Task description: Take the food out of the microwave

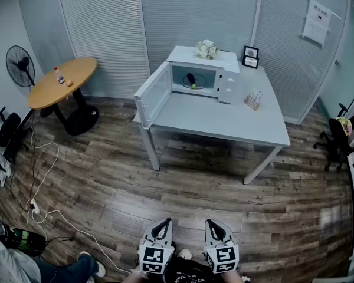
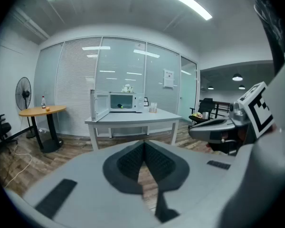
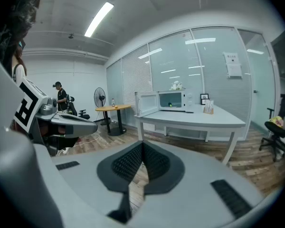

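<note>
Left claw and right claw are closed, empty. Unopened, they could knock the food inside the microwave at twelve o'clock.

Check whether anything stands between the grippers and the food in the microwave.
Nothing visible does. The microwave has its door swung open to the left, so the food inside is exposed. Only open floor and the table top lie between it and the left gripper and right gripper, both shut and empty.
</note>
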`<move>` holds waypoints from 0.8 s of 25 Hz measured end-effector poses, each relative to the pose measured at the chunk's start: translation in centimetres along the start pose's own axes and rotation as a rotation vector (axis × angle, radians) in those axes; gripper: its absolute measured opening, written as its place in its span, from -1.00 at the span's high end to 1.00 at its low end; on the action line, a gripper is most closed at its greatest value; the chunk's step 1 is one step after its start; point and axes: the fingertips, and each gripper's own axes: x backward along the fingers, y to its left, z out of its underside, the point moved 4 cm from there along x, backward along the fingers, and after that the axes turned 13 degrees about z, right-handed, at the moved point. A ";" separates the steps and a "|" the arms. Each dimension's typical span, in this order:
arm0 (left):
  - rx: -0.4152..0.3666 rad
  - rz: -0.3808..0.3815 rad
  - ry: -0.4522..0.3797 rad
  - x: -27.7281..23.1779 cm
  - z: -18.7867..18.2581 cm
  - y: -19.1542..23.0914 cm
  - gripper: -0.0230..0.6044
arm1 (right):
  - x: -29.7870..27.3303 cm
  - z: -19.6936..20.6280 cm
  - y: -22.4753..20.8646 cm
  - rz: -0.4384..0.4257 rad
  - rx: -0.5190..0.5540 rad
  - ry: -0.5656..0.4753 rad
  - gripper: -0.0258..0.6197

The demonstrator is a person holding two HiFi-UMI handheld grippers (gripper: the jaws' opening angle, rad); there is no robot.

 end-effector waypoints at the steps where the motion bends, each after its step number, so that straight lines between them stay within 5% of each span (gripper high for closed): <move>1: 0.007 0.000 -0.004 0.0 -0.1 0.5 0.90 | -0.2 -0.2 0.1 0.006 0.000 -0.002 0.91; 20: 0.014 0.041 -0.051 -3.7 -3.1 8.8 0.90 | -6.8 -4.5 0.3 0.127 -0.069 -0.041 0.91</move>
